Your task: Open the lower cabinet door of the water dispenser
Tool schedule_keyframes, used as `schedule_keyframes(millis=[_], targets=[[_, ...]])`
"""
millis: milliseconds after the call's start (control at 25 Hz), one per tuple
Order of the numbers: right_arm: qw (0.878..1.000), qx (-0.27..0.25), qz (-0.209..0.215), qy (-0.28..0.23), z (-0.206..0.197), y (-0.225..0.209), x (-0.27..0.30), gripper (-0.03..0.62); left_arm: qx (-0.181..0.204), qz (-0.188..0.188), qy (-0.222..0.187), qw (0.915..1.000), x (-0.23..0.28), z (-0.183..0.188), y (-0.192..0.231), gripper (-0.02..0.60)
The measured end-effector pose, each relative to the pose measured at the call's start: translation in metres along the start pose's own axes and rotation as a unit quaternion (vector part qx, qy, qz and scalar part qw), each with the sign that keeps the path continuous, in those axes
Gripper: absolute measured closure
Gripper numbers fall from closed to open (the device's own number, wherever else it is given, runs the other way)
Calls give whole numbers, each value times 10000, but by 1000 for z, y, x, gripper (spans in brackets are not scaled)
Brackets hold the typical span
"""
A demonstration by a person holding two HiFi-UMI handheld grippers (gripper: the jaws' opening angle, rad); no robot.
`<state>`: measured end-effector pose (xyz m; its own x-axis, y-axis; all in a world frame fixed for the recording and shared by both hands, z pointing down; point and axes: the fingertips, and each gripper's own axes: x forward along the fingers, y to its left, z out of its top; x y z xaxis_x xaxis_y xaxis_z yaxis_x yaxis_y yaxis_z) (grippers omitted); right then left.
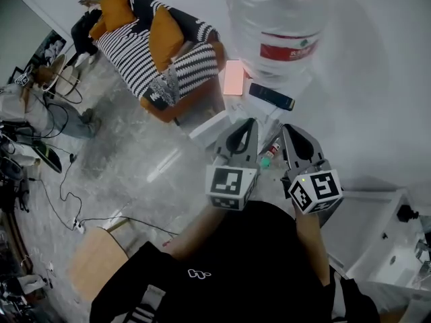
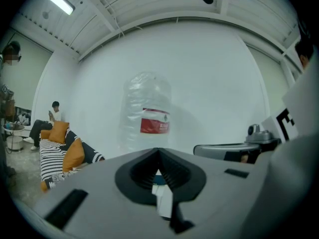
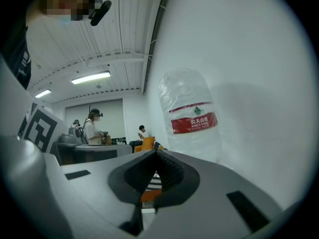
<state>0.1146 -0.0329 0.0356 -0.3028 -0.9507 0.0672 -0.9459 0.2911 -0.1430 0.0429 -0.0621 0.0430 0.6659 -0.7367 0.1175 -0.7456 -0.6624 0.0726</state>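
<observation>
The left gripper's (image 2: pixel 158 152) jaws are pressed together with nothing between them. The right gripper's (image 3: pixel 156 153) jaws are also together and empty.

In the head view the two grippers are side by side and a little apart, left (image 1: pixel 250 124) and right (image 1: pixel 287 129). Both lie close to level and point at the white wall ahead. A bare forearm (image 1: pixel 202 229) reaches out to each from the person's black shirt.

Straight ahead of both grippers is the dispenser's bottle (image 1: pixel 283 19). It is large and clear with a red label, and it stands upright against the wall with its long axis vertical. I cannot tell how full it is. The cabinet door below it shows in no view, so I cannot tell which way it faces.

A pink box (image 1: pixel 234 77) and a dark flat thing (image 1: pixel 271 96) lie below the bottle in the head view. Left of them is a striped sofa (image 1: pixel 138 56) with orange cushions (image 1: pixel 166 36). A person (image 1: pixel 87 9) sits at its far end.
</observation>
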Motion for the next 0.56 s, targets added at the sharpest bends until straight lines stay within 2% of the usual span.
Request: schedule_keyframes(millis=[560], targets=[[10000,-7,-56,49,-6,-8,1,583,99,-141,118,9998,8,-5,-10,571]])
